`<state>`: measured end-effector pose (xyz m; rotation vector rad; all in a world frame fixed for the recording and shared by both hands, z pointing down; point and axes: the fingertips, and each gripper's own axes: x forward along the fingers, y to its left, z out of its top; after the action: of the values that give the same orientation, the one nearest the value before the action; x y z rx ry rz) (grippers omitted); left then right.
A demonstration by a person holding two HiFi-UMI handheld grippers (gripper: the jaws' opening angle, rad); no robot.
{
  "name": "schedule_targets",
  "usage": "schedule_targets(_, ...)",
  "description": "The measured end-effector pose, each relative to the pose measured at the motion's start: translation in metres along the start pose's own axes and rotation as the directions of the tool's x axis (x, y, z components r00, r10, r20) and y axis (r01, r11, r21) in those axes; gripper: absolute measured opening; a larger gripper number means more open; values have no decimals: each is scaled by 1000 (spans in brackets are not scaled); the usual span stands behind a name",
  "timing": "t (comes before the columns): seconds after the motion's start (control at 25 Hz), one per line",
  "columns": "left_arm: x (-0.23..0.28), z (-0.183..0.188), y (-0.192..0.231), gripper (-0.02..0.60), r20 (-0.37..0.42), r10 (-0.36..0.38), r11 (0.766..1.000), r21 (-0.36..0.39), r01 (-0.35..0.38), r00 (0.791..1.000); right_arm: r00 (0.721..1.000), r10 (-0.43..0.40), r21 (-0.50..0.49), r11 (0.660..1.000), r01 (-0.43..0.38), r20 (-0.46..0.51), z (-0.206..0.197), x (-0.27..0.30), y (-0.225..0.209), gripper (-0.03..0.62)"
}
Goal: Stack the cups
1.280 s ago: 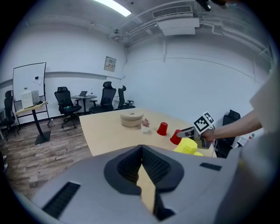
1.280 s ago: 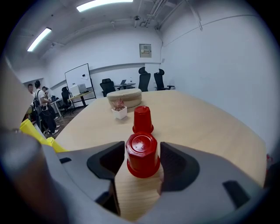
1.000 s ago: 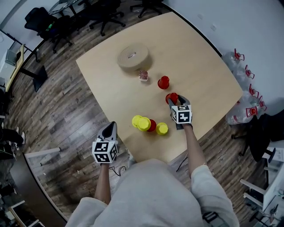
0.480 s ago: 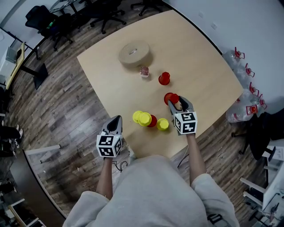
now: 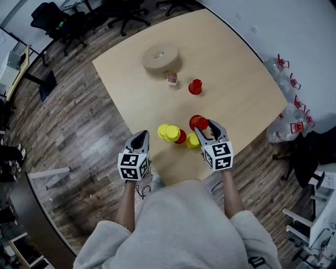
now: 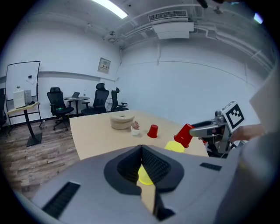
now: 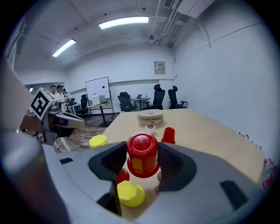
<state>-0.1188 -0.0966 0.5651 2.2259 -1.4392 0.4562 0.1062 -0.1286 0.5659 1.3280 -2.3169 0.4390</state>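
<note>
My right gripper [image 5: 206,127] is shut on an upturned red cup [image 5: 198,123] and holds it in the air, tilted, above the table [image 5: 236,79]. In the right gripper view that red cup [image 7: 142,155] sits between the jaws of the right gripper [image 7: 142,151]. Just below it stands a cluster near the front edge: two yellow cups [image 5: 168,132], a red cup [image 5: 181,138] and another yellow cup [image 5: 192,140]. A lone red cup [image 5: 195,86] stands farther back. My left gripper [image 5: 139,138] hovers shut and empty at the table's front left edge.
A round tan coil [image 5: 160,57] and a small potted plant [image 5: 171,79] sit at the back of the table. Office chairs [image 5: 126,16] stand beyond it on the wood floor. Water bottles [image 5: 286,84] line the wall at the right.
My right gripper has lifted the red cup and carried it left and nearer to me, to above the cup cluster. My left gripper has edged toward the table.
</note>
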Motion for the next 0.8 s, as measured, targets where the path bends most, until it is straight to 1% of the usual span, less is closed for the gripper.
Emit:
schedule_targets(0.36,-9,-2,0,11,10,10,1000,-8,-10,1000,994,86,-49,995,-90,-73,-26,-8,43,224)
schedule_targets(0.8,-14,-3,1,11,20,17,1000,-18,-17,1000,983,113,-79,989,-126,-144,-46,-6,60,225)
